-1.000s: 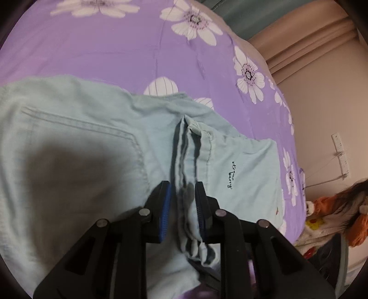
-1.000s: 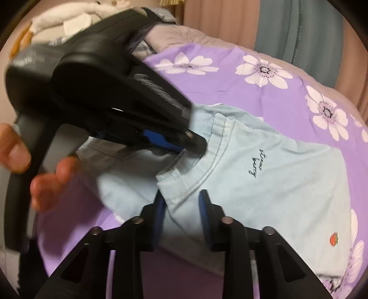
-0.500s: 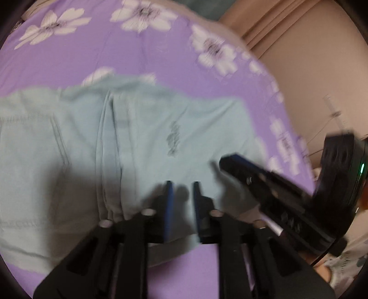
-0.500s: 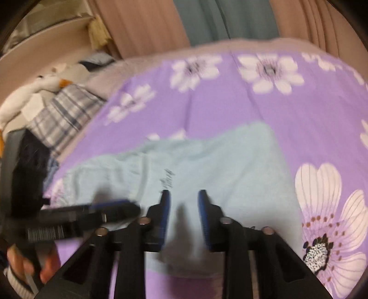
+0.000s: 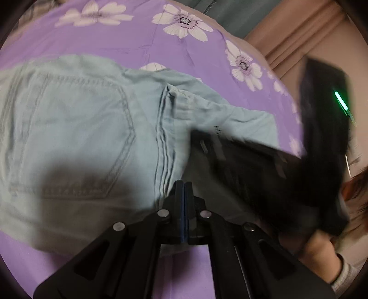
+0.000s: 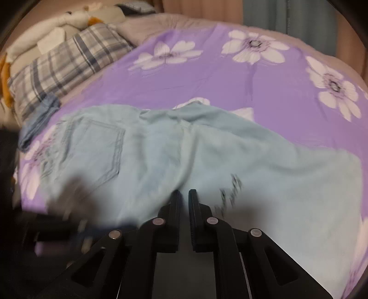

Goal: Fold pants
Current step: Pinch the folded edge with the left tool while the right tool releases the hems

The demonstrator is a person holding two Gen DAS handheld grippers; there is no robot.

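Light blue denim pants [image 5: 76,128] [image 6: 230,156] lie spread on the purple flowered bedspread [image 5: 115,32] [image 6: 207,80], back pocket [image 5: 76,138] up and a small dark print on the right leg. My left gripper [image 5: 184,184] hovers at the near edge by the centre seam, its jaws closing until the pads meet, with no cloth seen between them. My right gripper [image 6: 185,193] is over the pants' near middle, its jaws closing to a slim gap with no fabric visibly pinched. In the left wrist view it shows as a dark blur [image 5: 200,138] lying across the right leg.
A plaid pillow [image 6: 64,64], plush toys [image 6: 69,20] and a folded blue cloth [image 6: 39,119] lie at the bed's far left. Curtains [image 5: 299,34] hang past the bed's right edge. A person's hand [image 5: 322,250] and pale sleeve sit at the lower right.
Both grippers' jaws have come together. The left let go of the seam fold that it straddled. The right gripper swept in across the right leg, and both views are blurred with motion.
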